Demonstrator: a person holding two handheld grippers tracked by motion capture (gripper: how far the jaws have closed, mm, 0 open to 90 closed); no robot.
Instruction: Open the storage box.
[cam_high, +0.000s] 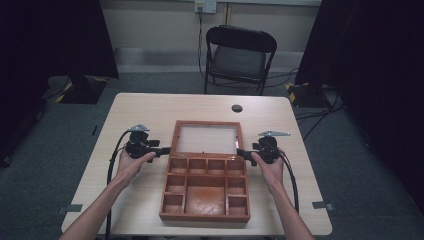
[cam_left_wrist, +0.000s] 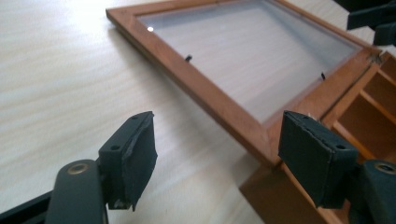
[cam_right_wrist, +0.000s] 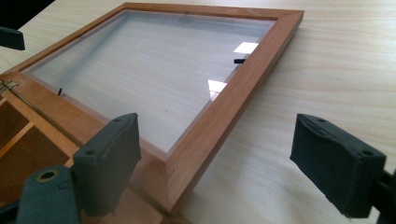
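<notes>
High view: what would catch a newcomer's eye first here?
A wooden box lies open mid-table, its glass lid flat on the table behind the compartments. A hand-held gripper flanks each end of the hinge, left and right, both with open jaws. A black chair stands beyond the table.

One wooden box (cam_high: 205, 192) with one glass-paned lid (cam_high: 206, 138) folded flat — ten compartments inside, counted in the high view. Two grippers: left gripper (cam_high: 165, 150), right gripper (cam_high: 242, 153). One table (cam_high: 145, 107) — one folding chair (cam_high: 239, 57) behind it.
</notes>
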